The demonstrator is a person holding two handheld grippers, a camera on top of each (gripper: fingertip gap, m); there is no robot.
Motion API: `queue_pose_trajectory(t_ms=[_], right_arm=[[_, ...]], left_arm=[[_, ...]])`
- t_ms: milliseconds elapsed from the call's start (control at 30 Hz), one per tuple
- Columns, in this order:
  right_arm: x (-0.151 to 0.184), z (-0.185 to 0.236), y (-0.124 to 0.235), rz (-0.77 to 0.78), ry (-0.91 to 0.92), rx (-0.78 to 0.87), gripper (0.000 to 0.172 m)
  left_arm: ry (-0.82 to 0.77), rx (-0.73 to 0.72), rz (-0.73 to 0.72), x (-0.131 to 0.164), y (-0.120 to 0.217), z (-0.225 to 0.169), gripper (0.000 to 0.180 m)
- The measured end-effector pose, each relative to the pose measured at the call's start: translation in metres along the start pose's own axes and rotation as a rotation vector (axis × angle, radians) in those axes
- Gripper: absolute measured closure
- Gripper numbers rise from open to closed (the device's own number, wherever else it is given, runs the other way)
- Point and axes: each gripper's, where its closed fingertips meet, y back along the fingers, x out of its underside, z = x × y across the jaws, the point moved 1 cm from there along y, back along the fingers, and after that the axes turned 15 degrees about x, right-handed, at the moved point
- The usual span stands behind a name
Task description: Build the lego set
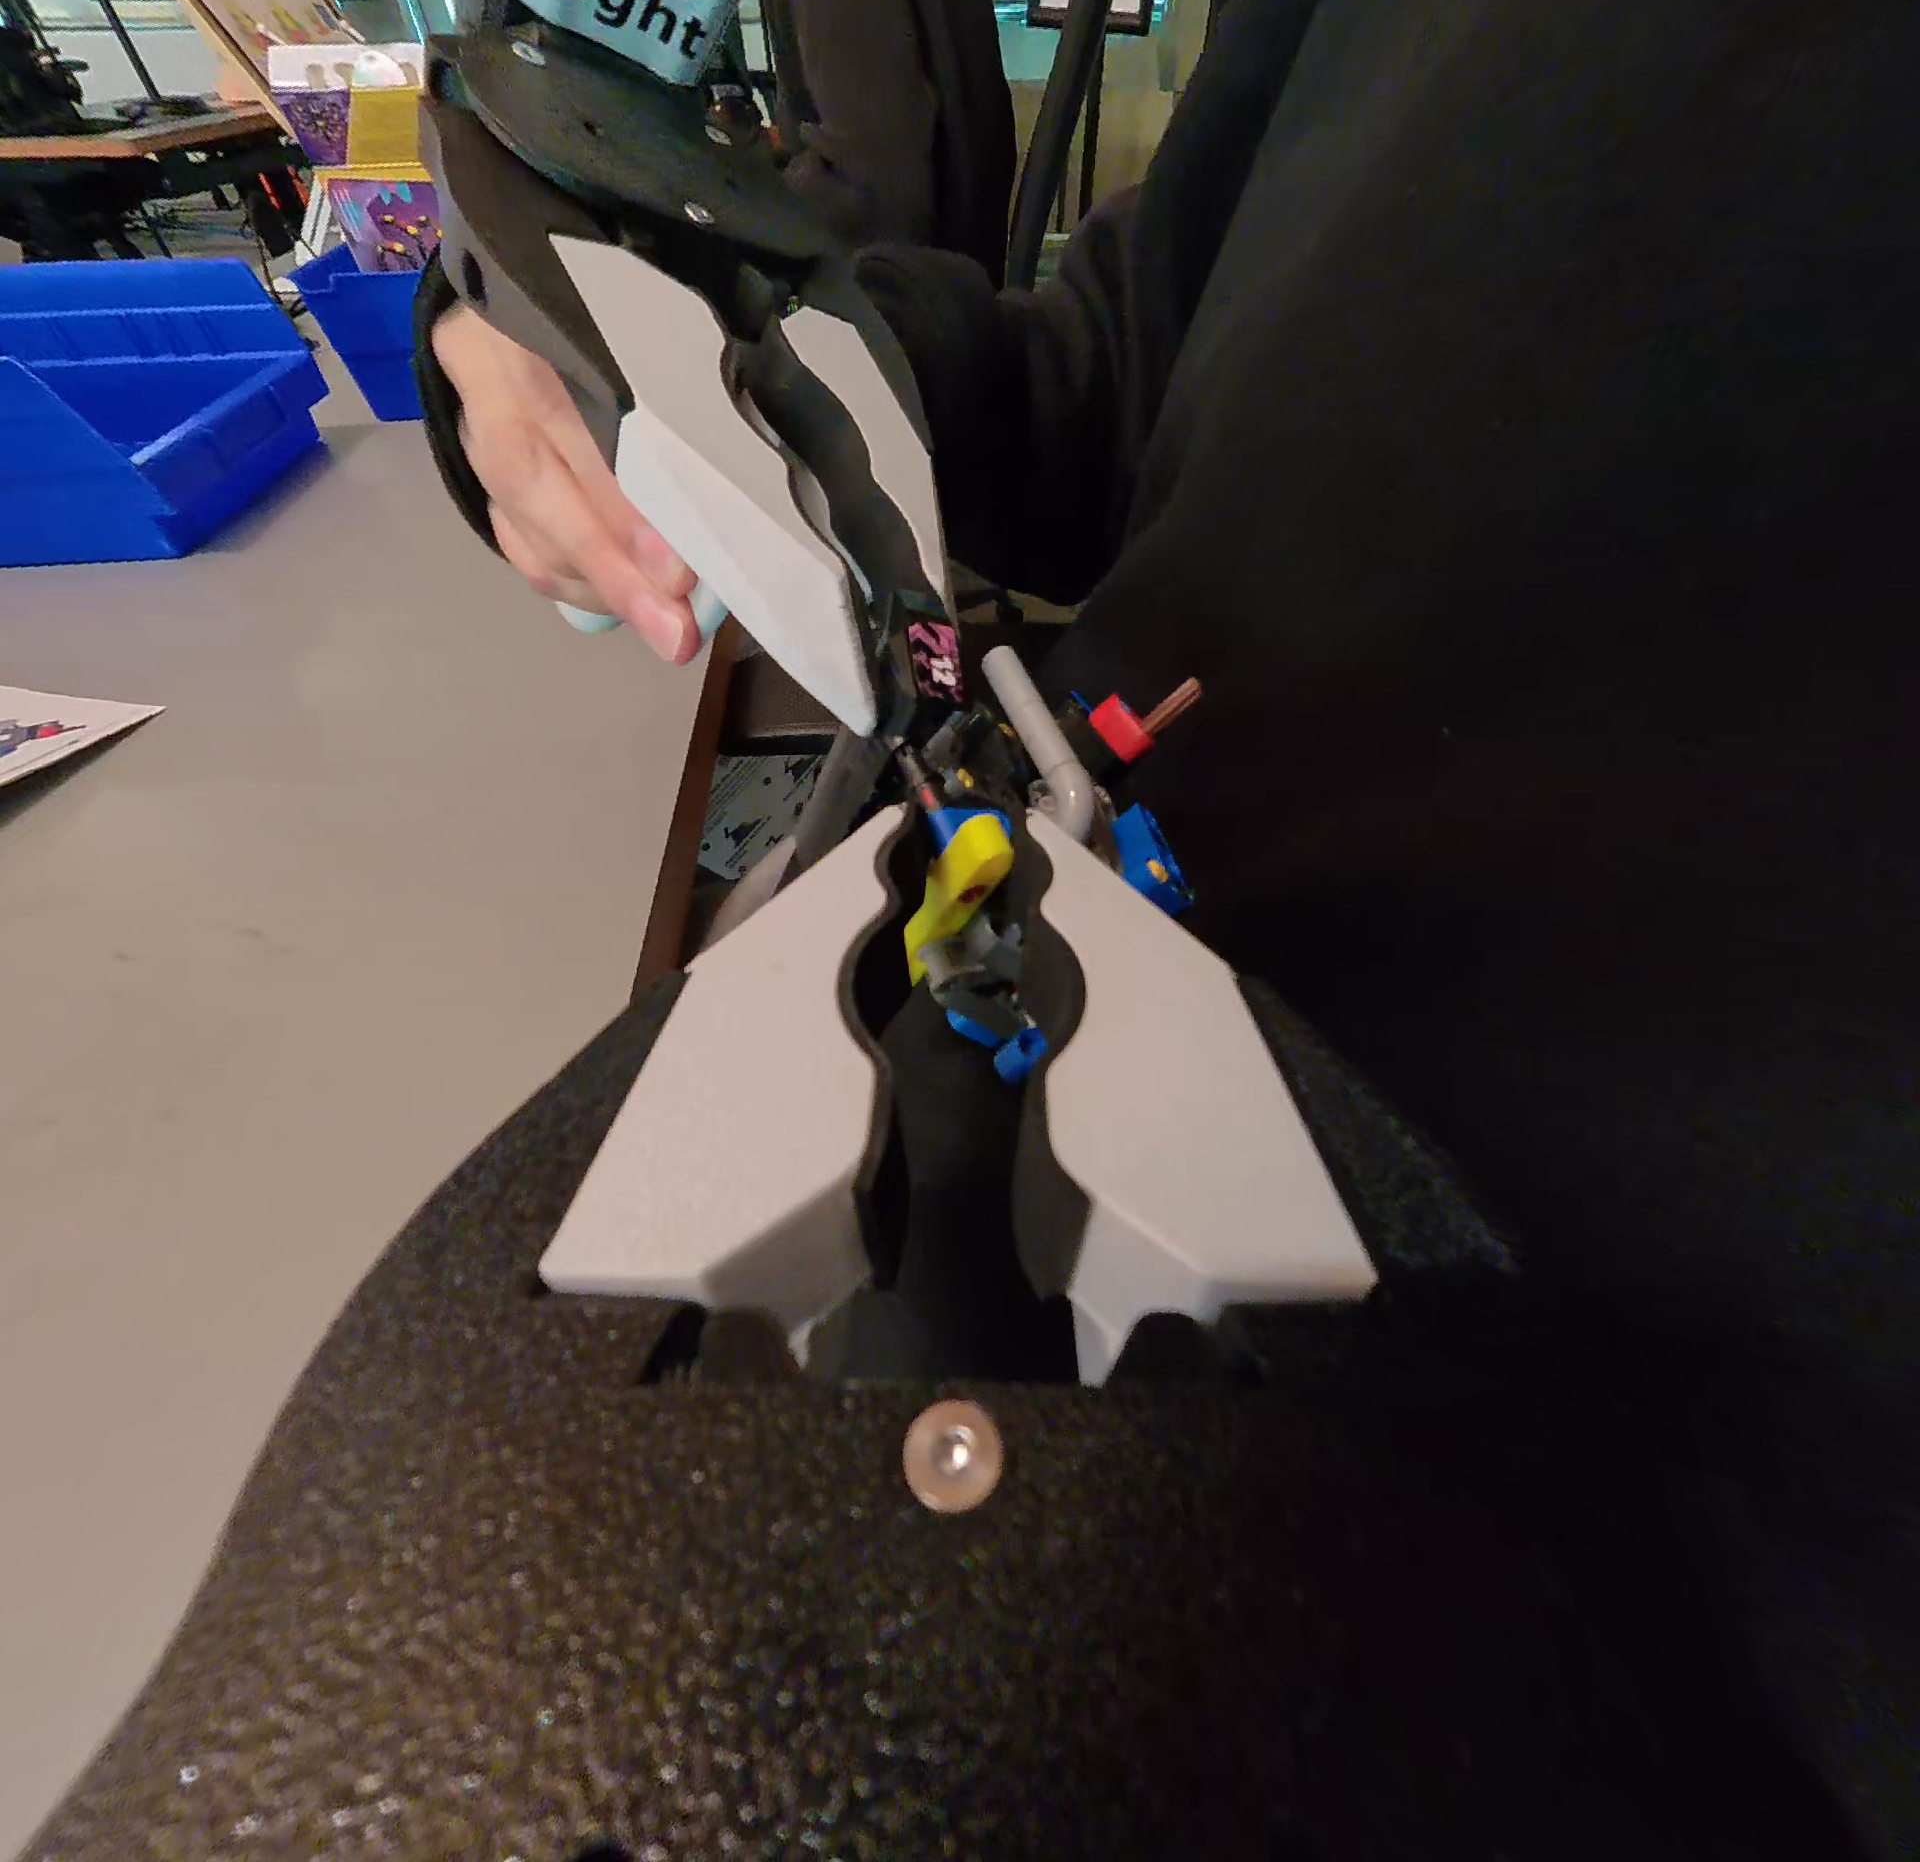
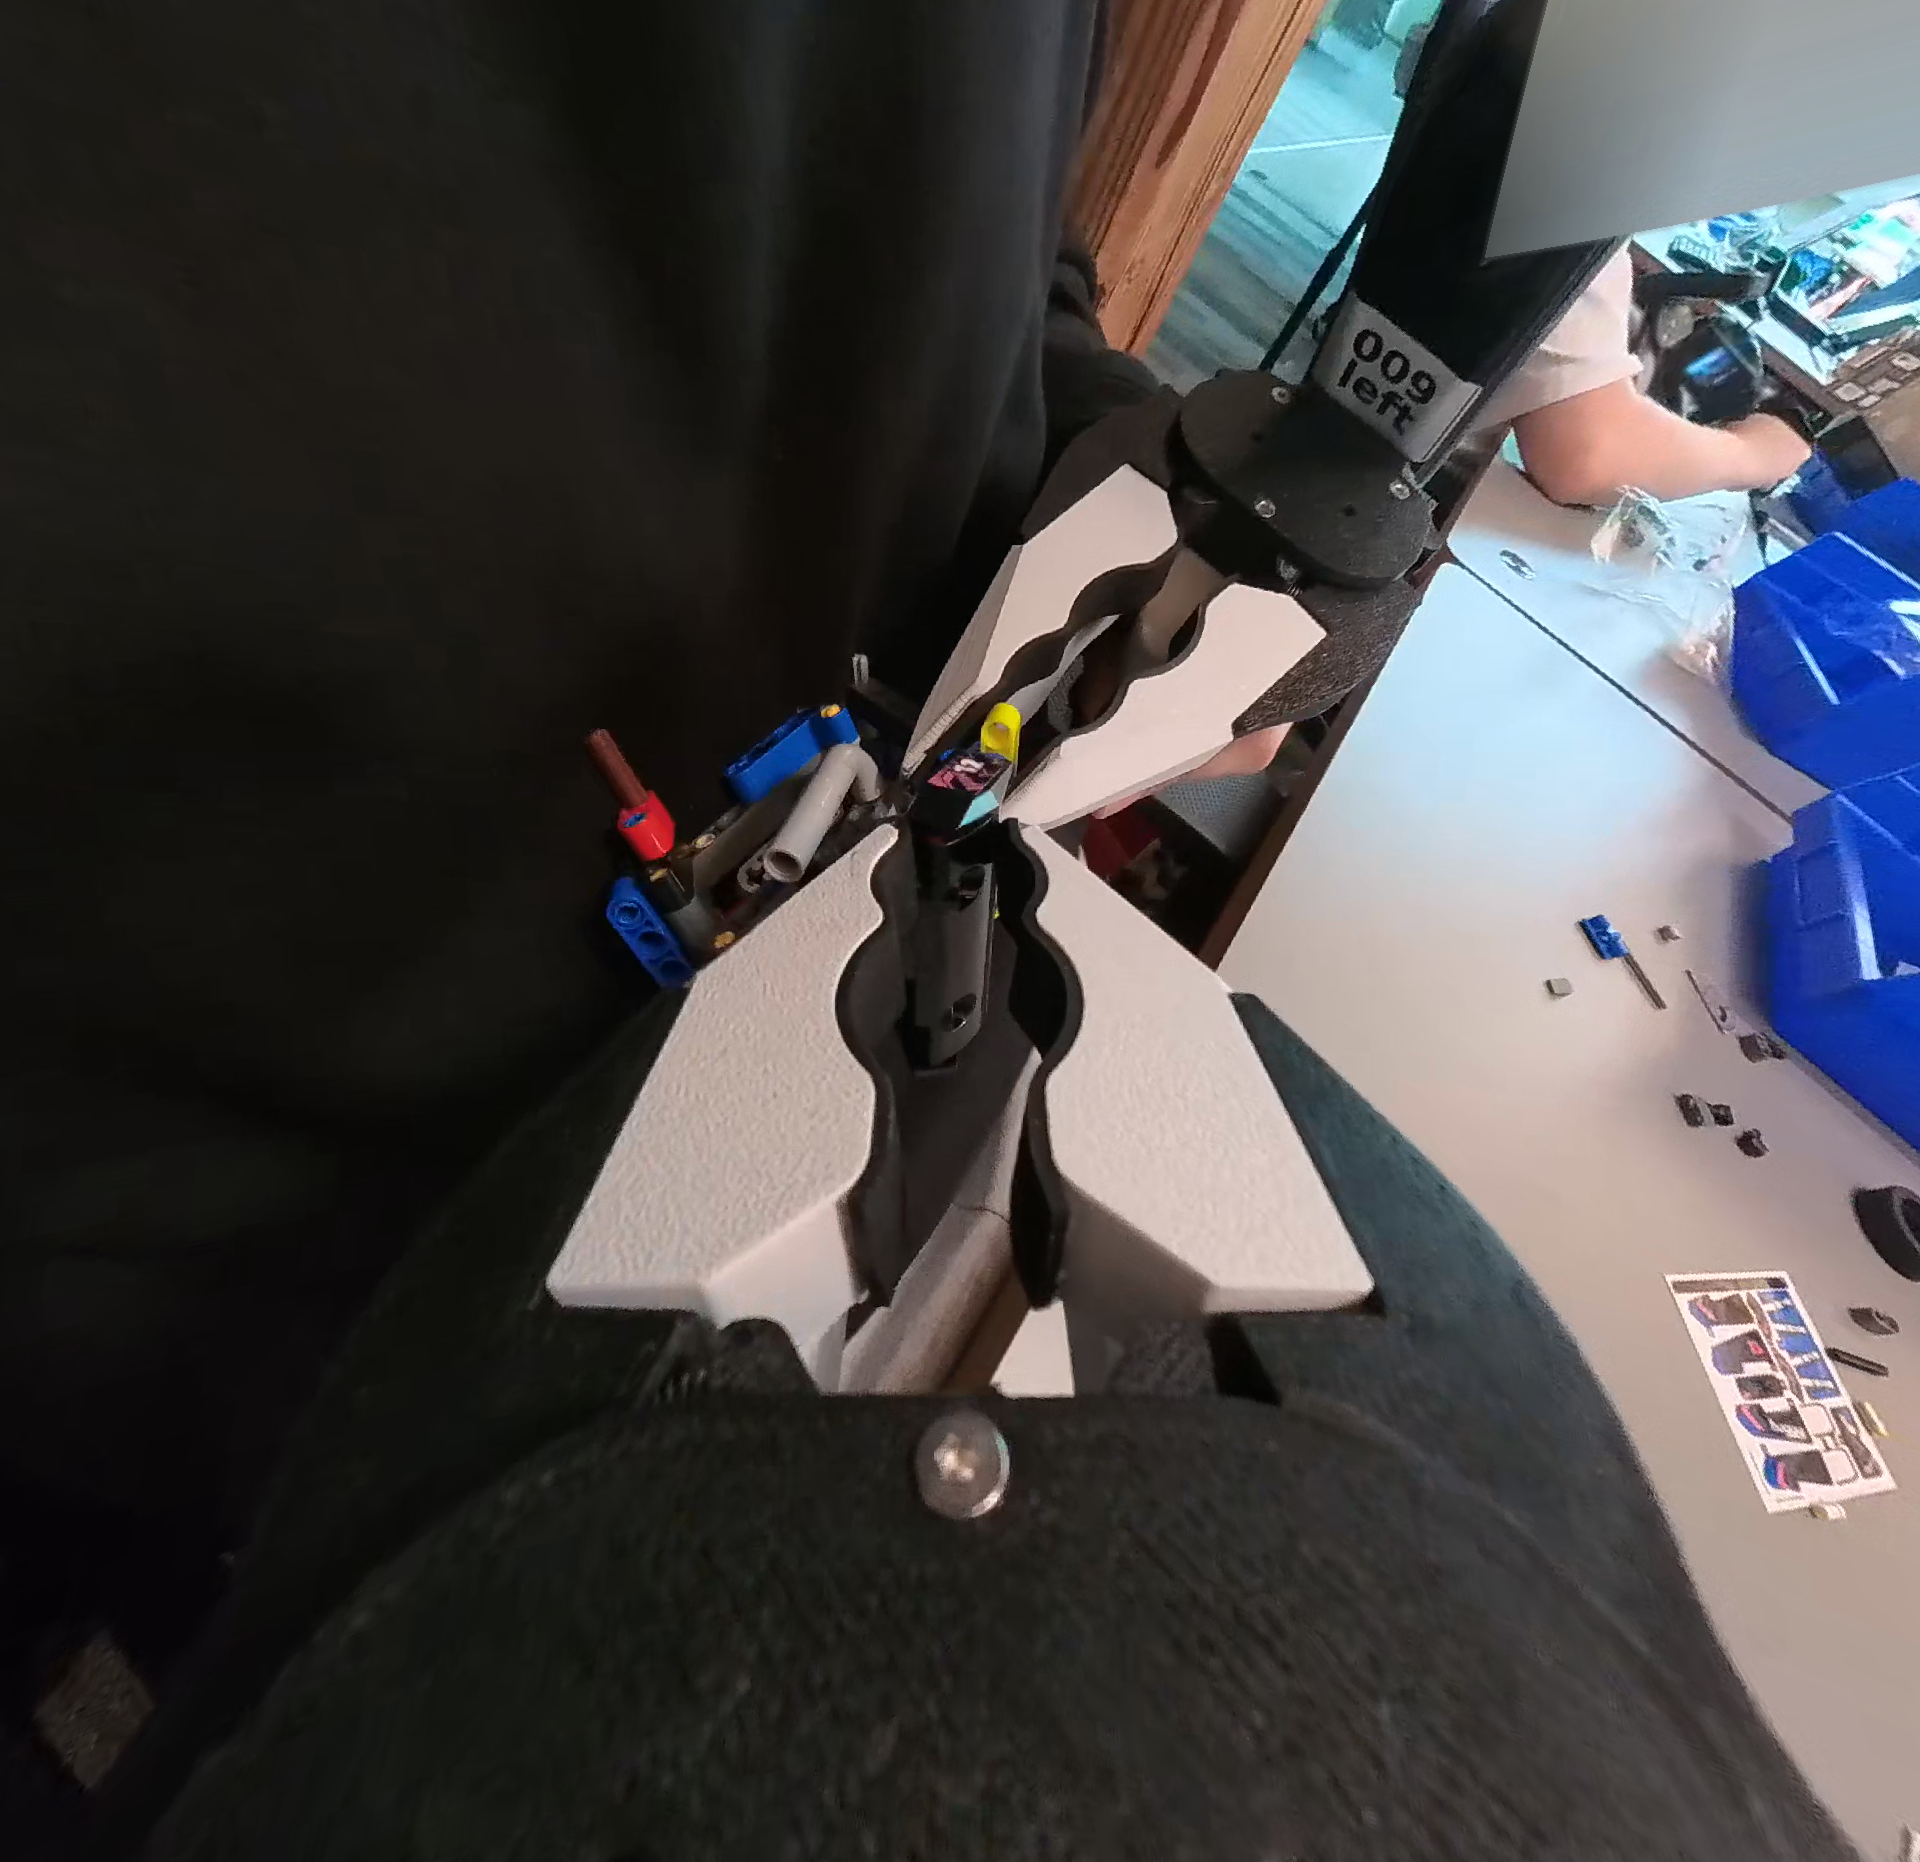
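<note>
The left gripper (image 1: 961, 825) is clamped on a brick-built assembly (image 1: 961, 939), gripping it at the yellow lever piece (image 1: 966, 872) in the centre of the left wrist view. The assembly extends up and to the right of the jaws, where a grey bent tube (image 1: 1049, 747), a red connector (image 1: 1120, 723) and blue beams (image 1: 1148, 862) stand against the person's dark clothing. The right gripper (image 2: 951, 836) is clamped on a long black panel (image 2: 951, 939) whose long axis runs along its fingers, its decorated tip (image 2: 961, 778) pointing at the assembly. In both views the two grippers meet tip to tip, beyond the edge of the grey table (image 1: 312, 877).
</note>
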Motion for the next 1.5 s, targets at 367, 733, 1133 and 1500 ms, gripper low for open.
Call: queue_pose_trajectory(t_ms=[367,733,1133,1500], right_arm=[[0.004,0.003,-0.001,0.013,-0.061,0.052,0.158],[0.007,0.003,-0.001,0.055,0.009,-0.057,0.158],[0.009,0.004,-0.007,0.044,0.006,-0.148,0.156],[0.006,-0.005,-0.005,0.008,-0.078,0.018,0.155]], left_arm=[[0.008,0.002,-0.004,0.002,-0.002,0.001,0.167],[0.026,0.022,-0.008,0.003,-0.005,0.001,0.168],[0.057,0.028,-0.03,0.007,-0.003,0.003,0.168],[0.027,-0.041,-0.021,0.001,0.005,0.008,0.167]])
